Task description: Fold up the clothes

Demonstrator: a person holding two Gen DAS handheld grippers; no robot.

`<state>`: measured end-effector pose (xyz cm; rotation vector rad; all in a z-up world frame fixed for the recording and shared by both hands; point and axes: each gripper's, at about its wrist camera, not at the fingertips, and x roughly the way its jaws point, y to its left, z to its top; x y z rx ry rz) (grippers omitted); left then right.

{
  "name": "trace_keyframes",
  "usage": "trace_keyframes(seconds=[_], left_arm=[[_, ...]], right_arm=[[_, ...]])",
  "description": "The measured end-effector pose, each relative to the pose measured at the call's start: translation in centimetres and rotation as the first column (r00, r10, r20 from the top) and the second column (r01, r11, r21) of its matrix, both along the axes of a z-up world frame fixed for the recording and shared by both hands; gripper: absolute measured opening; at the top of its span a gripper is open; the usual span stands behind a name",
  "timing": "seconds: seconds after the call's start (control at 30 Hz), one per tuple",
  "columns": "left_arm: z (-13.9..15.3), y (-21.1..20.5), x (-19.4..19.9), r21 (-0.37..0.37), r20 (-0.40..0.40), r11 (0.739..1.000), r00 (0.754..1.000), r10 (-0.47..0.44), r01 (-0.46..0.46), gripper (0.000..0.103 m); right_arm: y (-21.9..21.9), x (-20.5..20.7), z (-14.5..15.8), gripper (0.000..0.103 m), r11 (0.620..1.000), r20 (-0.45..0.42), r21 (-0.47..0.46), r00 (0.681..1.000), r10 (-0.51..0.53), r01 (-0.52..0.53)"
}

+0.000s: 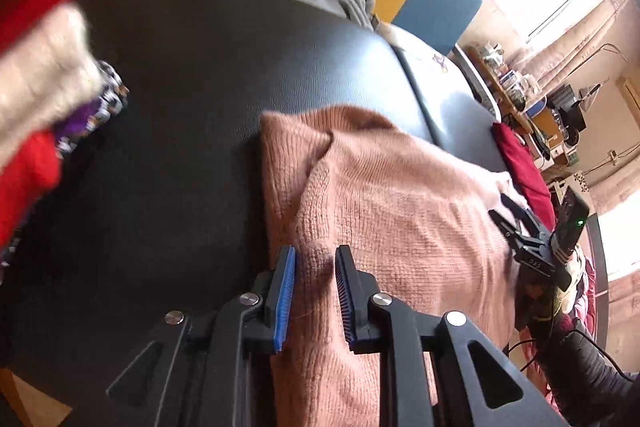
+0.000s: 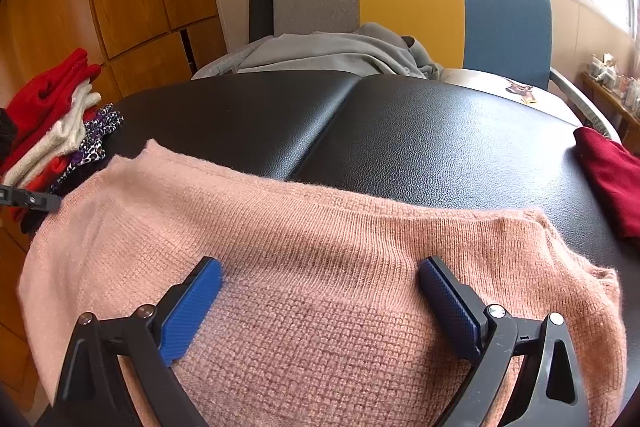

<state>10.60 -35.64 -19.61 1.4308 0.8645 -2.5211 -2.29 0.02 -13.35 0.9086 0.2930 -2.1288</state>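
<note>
the left gripper (image 1: pixel 315 291), jaws narrowly apart and pinching nothing, straddles the pink knit sweater's (image 1: pixel 400 211) left edge; the right gripper (image 2: pixel 320 301) hovers spread wide above its middle.

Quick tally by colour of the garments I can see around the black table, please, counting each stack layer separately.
Pink: 1, sweater spread on the table
Dark red: 1, garment at the right edge
Grey: 1, garment on the chair
Red: 2, in the stack
Cream: 1
Purple patterned: 1
Total: 7
</note>
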Motion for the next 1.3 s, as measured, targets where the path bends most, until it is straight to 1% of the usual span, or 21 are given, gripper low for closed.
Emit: trace_keyframes(seconds=[0.1, 0.13, 0.17, 0.27, 0.33, 0.47, 0.53, 0.6, 0.67, 0.7, 0.73, 0.77, 0.8, 0.83, 0.87, 0.93, 1.0, 1.1, 1.2, 1.23, 1.3], left_arm=[[-1.0, -0.1, -0.6, -0.016, 0.034, 1.000, 0.999, -0.009, 0.009, 0.021], [-1.3, -0.2, -0.7, -0.021, 0.047, 1.000, 0.999, -0.010, 0.011, 0.029], [-1.5, -0.4, -0.9, -0.037, 0.063, 0.999, 0.998, -0.002, 0.004, 0.043], [-1.6, -0.7, -1.0, -0.047, 0.057, 0.999, 0.998, 0.009, -0.006, 0.043], [-1.6, -0.2, -1.3, -0.082, 0.062, 0.997, 0.998, -0.004, 0.010, 0.045], [-1.4, 1.3, -2.4, -0.171, 0.081, 0.984, 0.996, -0.034, 0.048, 0.063], [-1.4, 1.8, -2.9, -0.195, 0.078, 0.979, 0.996, -0.041, 0.056, 0.064], [-1.5, 1.8, -2.9, -0.183, 0.059, 0.982, 0.998, -0.026, 0.037, 0.064], [-1.8, 1.8, -2.5, -0.155, 0.033, 0.988, 0.999, -0.009, 0.014, 0.063], [-1.8, 1.8, -2.4, -0.147, 0.035, 0.989, 0.999, -0.002, 0.008, 0.063], [-1.8, 1.7, -2.4, -0.140, 0.044, 0.990, 0.999, 0.005, 0.001, 0.058], [-1.7, 1.7, -2.4, -0.128, 0.054, 0.992, 0.998, 0.014, -0.007, 0.037], [-1.5, 1.8, -2.4, -0.112, 0.060, 0.994, 0.998, 0.018, -0.011, 0.024], [-1.3, 2.0, -2.6, -0.096, 0.064, 0.995, 0.998, 0.019, -0.013, 0.022], [-1.1, 2.1, -2.7, -0.103, 0.070, 0.994, 0.997, 0.025, -0.018, 0.020], [-0.5, 2.2, -2.8, -0.146, 0.084, 0.989, 0.995, 0.044, -0.032, 0.017], [0.3, 1.4, -2.6, -0.127, 0.072, 0.990, 0.994, 0.078, -0.069, 0.016], [1.6, 0.2, -2.2, -0.127, 0.057, 0.986, 0.992, 0.113, -0.105, 0.015], [2.7, -0.5, -1.8, -0.147, 0.055, 0.982, 0.990, 0.132, -0.123, 0.015], [3.1, -0.6, -1.8, -0.153, 0.056, 0.980, 0.989, 0.137, -0.127, 0.015], [3.9, -0.9, -2.2, -0.148, 0.050, 0.979, 0.988, 0.148, -0.140, 0.015]], right_arm=[[0.0, 0.0, 0.0, 0.100, 1.000, 0.003, -0.003, 1.000, 0.000, 0.000], [-0.1, 0.0, 0.0, 0.100, 1.000, 0.004, -0.004, 1.000, 0.000, 0.000], [-0.1, 0.0, 0.0, 0.101, 1.000, 0.006, -0.006, 1.000, 0.001, -0.001], [0.0, -0.1, 0.0, 0.101, 1.000, 0.009, -0.011, 1.000, 0.002, -0.002], [0.0, -0.1, 0.0, 0.101, 1.000, 0.010, -0.012, 1.000, 0.002, -0.002], [0.0, 0.0, 0.0, 0.102, 1.000, 0.013, -0.016, 1.000, 0.004, -0.004], [-0.1, 0.0, 0.0, 0.102, 1.000, 0.015, -0.016, 1.000, 0.005, -0.005], [0.0, 0.0, 0.0, 0.102, 1.000, 0.017, -0.019, 1.000, 0.006, -0.006], [0.0, 0.0, 0.0, 0.103, 1.000, 0.019, -0.022, 1.000, 0.008, -0.007], [0.0, 0.0, 0.0, 0.103, 1.000, 0.021, -0.024, 1.000, 0.008, -0.008], [0.0, 0.0, 0.0, 0.103, 1.000, 0.022, -0.025, 1.000, 0.009, -0.009], [0.0, 0.0, 0.0, 0.103, 1.000, 0.022, -0.025, 1.000, 0.010, -0.009], [-0.1, 0.0, 0.0, 0.103, 1.000, 0.023, -0.024, 1.000, 0.010, -0.009], [-0.1, 0.1, 0.0, 0.103, 1.000, 0.024, -0.023, 1.000, 0.010, -0.009], [-0.1, 0.1, 0.1, 0.103, 1.000, 0.028, -0.019, 1.000, 0.010, -0.010], [-0.2, 0.0, 0.4, 0.103, 1.000, 0.043, -0.007, 0.999, 0.018, -0.018], [0.2, 0.0, 1.4, 0.103, 0.999, 0.083, -0.013, 0.996, 0.038, -0.037], [2.7, 0.5, 3.8, 0.103, 0.993, 0.145, -0.078, 0.984, 0.103, -0.093], [6.2, 0.8, 5.1, 0.103, 0.981, 0.222, -0.104, 0.957, 0.185, -0.166], [7.0, 0.9, 5.2, 0.103, 0.978, 0.243, -0.098, 0.949, 0.202, -0.183], [8.4, 1.3, 4.9, 0.103, 0.975, 0.278, -0.055, 0.935, 0.222, -0.215]])
